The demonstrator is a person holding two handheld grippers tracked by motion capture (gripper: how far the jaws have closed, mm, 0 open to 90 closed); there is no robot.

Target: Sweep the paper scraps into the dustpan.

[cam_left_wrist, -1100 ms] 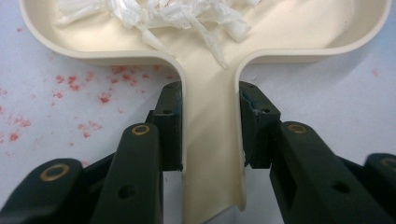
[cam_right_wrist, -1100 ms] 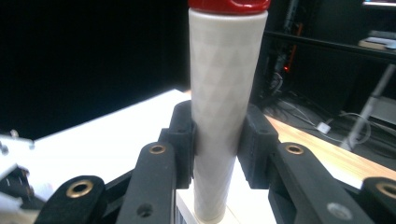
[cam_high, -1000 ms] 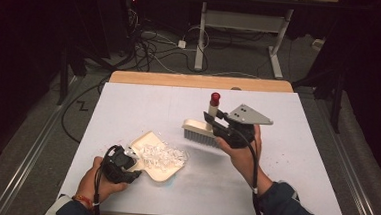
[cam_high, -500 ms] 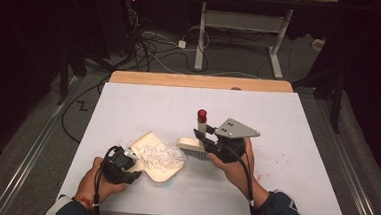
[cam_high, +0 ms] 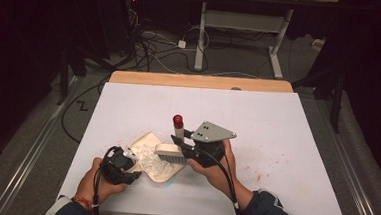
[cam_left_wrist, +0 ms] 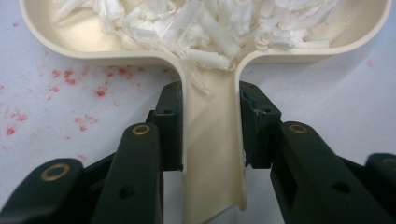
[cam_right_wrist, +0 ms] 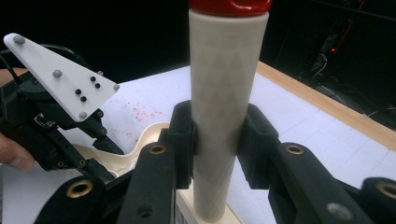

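**Brush over the dustpan, both grips tight**

We hold the dustpan (cam_high: 156, 160) with our left gripper (cam_high: 119, 165) near the front edge of the table (cam_high: 286, 143). In the left gripper view the jaws pinch the dustpan's (cam_left_wrist: 212, 154) channel-shaped handle from both sides, pads pressed flat against its walls. The pan lies flat on the white sheet, its mouth pointing away from us, and white shavings (cam_left_wrist: 205, 23) fill its bowl and spill a little way down the handle. Small red specks (cam_left_wrist: 65, 88) dot the sheet just left of the handle.

Our right gripper (cam_high: 191, 150) grips the brush (cam_high: 172, 149). In the right gripper view its jaws clamp the brush's (cam_right_wrist: 224, 107) cream handle, which stands upright between them with a red cap (cam_right_wrist: 229, 4) on top. In the high view the bristle block sits just above the right edge of the pan, touching or nearly touching the shavings (cam_high: 150, 157); we cannot tell which. The grey plate (cam_high: 212, 132) on top of this gripper tilts toward the right. The two grippers are near each other, the pan between them. More red specks (cam_high: 254, 174) lie on the sheet to the right of our right hand (cam_high: 217, 169).
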